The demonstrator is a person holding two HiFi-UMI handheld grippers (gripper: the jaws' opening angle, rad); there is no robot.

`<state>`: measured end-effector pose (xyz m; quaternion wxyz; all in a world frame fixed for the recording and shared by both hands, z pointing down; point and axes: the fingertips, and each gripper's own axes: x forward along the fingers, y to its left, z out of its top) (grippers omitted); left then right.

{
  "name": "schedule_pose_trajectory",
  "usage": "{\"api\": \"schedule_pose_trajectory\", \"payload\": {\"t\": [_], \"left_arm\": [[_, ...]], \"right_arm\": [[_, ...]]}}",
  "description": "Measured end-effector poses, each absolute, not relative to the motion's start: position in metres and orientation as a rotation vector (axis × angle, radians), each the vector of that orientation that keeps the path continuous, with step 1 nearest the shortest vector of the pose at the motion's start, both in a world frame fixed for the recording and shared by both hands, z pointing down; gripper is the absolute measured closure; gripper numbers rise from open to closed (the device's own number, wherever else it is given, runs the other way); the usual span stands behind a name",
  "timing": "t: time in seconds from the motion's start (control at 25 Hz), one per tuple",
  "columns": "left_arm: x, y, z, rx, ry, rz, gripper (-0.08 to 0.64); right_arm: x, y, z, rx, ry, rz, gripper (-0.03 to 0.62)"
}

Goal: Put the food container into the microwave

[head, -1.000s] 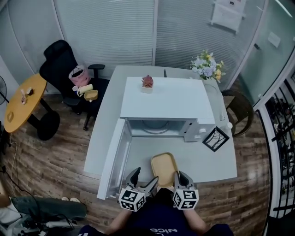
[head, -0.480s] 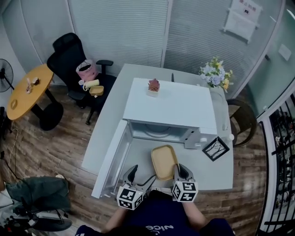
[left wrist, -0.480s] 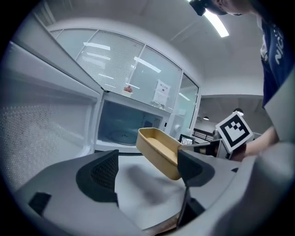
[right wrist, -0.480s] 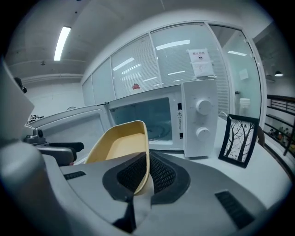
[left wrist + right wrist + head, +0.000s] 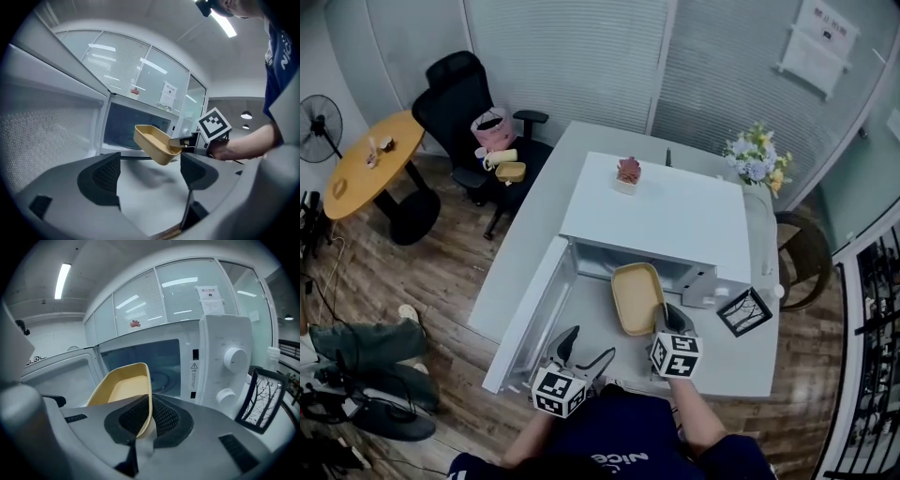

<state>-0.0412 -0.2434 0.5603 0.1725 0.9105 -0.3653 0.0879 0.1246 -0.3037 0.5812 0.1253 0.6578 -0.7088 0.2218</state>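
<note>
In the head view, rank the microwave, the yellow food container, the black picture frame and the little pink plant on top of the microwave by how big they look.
1. microwave, by far the largest
2. food container
3. picture frame
4. pink plant, only slightly smaller than the frame

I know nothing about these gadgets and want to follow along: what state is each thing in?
microwave: empty inside.
door: swung wide open.
container: empty, tilted, lifted at the microwave's mouth.
right tool: shut on the container's rim.
left tool: open, holding nothing.
</note>
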Motion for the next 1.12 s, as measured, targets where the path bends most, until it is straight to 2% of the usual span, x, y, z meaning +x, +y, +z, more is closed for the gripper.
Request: {"api": "schedule_pose_trajectory", "payload": {"t": [1.12], "left_arm": [[-0.052,-0.264,0.57,2.493,-1.149,0.263,0.173]], "right_arm": [[0.116,-0.424,0.591,1.93,-2.038,0.51,0.561]]}}
